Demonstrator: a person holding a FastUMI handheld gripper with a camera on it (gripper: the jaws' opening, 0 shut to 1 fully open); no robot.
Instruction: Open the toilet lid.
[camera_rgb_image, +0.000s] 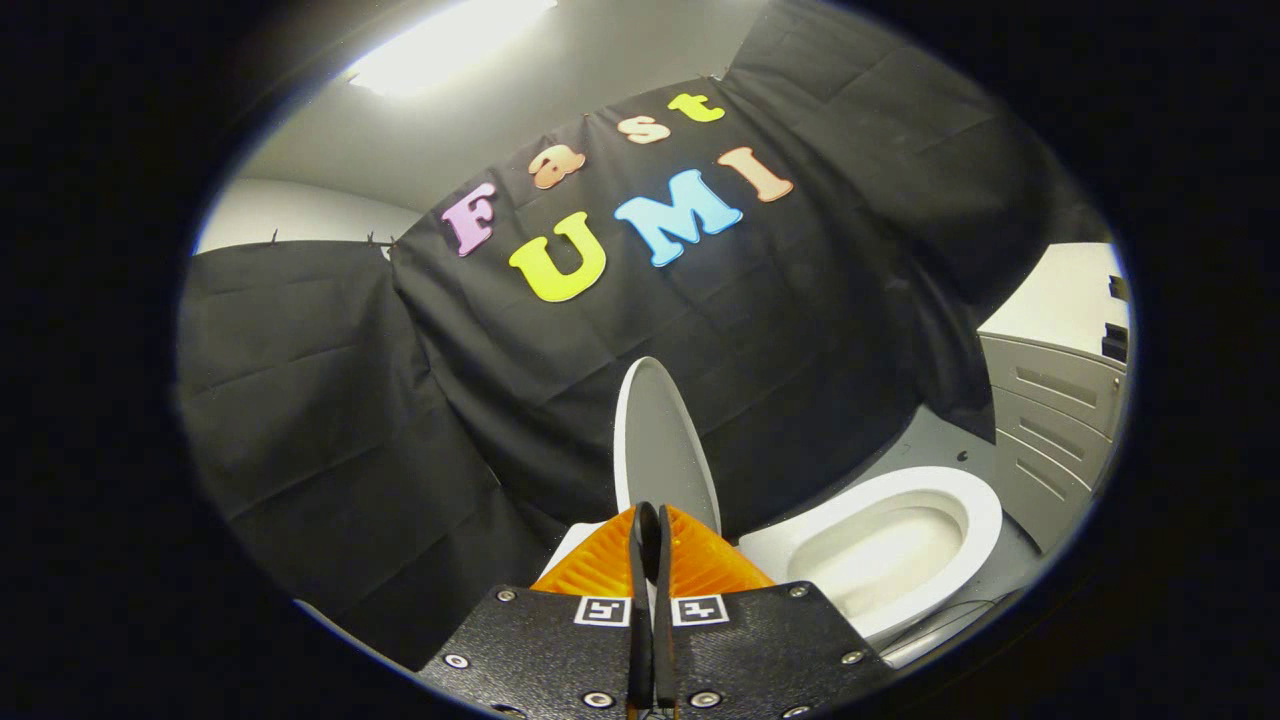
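Observation:
The white toilet lid (662, 440) stands raised, nearly upright, just beyond my fingertips, with its grey inner face showing. To the right of the fingers lies the white seat (985, 520) around the uncovered bowl (880, 550). My gripper (650, 515) has its two fingers pressed close together with only a thin slit between them, and their tips overlap the lid's lower edge in the view. I see nothing held between them. Whether the tips touch the lid I cannot tell.
A black cloth wall (350, 400) hangs close behind and to the left of the toilet. A pale grey cabinet with drawers (1060, 410) stands to the right of the bowl, with grey floor (930, 440) between them.

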